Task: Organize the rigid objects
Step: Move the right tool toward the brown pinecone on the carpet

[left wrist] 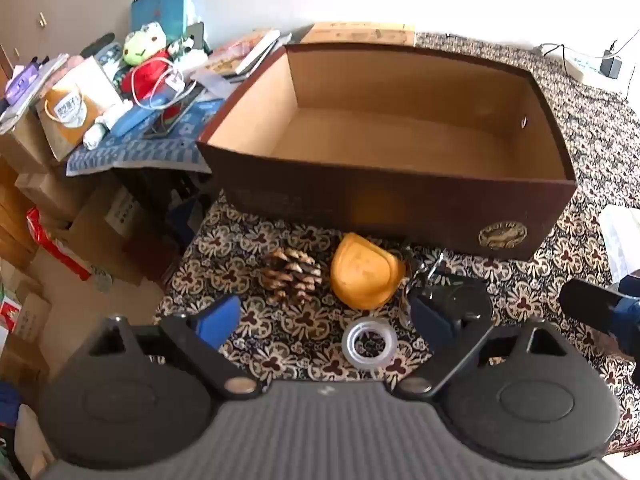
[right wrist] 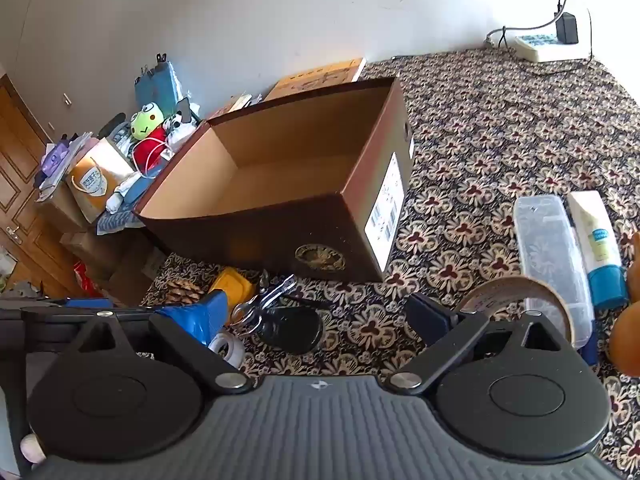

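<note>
An open, empty brown cardboard box (left wrist: 384, 204) (right wrist: 260, 240) stands on the patterned cloth. In front of it lie a pine cone (left wrist: 292, 276) (right wrist: 182, 290), a yellow lid-like piece (left wrist: 364, 276) (right wrist: 234, 282), a clear tape roll (left wrist: 370, 344) (right wrist: 226, 348) and a black round object with a metal key ring (left wrist: 460, 300) (right wrist: 292, 330). My left gripper (left wrist: 324, 320) hovers open over the tape roll, pads clear of it. My right gripper (right wrist: 322, 316) is open above the black round object, holding nothing. A brown tape roll (right wrist: 516, 296) sits by its right finger.
A clear plastic case (right wrist: 548, 256), a white tube with a blue cap (right wrist: 598, 240) and an orange-brown object (right wrist: 628, 336) lie at the right. A cluttered side table with a frog plush (left wrist: 140, 48) stands left of the box. The cloth's left edge drops to stacked cartons (left wrist: 100, 220).
</note>
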{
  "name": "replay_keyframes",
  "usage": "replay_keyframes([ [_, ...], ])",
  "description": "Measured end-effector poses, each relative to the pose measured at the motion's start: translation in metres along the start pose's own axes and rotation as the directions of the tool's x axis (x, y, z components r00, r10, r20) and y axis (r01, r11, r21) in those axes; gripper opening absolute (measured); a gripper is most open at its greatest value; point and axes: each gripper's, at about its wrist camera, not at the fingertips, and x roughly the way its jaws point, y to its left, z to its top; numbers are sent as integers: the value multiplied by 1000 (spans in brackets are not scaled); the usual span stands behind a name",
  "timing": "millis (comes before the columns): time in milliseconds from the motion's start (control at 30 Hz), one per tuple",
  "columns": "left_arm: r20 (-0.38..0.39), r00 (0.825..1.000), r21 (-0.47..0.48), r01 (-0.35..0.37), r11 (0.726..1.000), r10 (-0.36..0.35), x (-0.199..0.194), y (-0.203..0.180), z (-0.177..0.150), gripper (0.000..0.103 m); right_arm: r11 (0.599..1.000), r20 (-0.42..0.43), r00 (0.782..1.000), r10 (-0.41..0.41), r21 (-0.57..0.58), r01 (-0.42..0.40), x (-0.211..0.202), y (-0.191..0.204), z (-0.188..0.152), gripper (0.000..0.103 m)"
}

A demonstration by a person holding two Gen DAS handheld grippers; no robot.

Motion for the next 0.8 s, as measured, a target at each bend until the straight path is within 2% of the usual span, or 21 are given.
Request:
replay_keyframes([
  [100,-12,1000,-2,14,1000,-14,-2,1,-2,92,999,-13,1000,15,36,-14,-2,-2,-2,82],
  [167,2,1000,-6,3,1000,-3,-7,1,-6,92,997,-57,998,35,73,-31,2,-4,-2,82],
  [233,10,1000,-30,-4,1000,4,-9,7,-20,92,996,-72,997,39,83,-33,5,-6,-2,82],
  [400,-85,996,-38,-16,999,13,4,13,-10,92,995,-94,993,65,88,-57,12,-7,-2,80],
  [500,-96,995,-38,-32,999,28,5,17,-10,92,995,-99,992,82,71,-75,15,-4,-6,79],
  [667,-120,992,-52,-47,998,40,8,24,-17,92,990,-66,989,132,-32,-134,17,15,-18,79],
  [800,-148,989,-49,-39,998,31,16,29,-18,92,990,-95,986,135,-15,-137,27,24,-16,79],
])
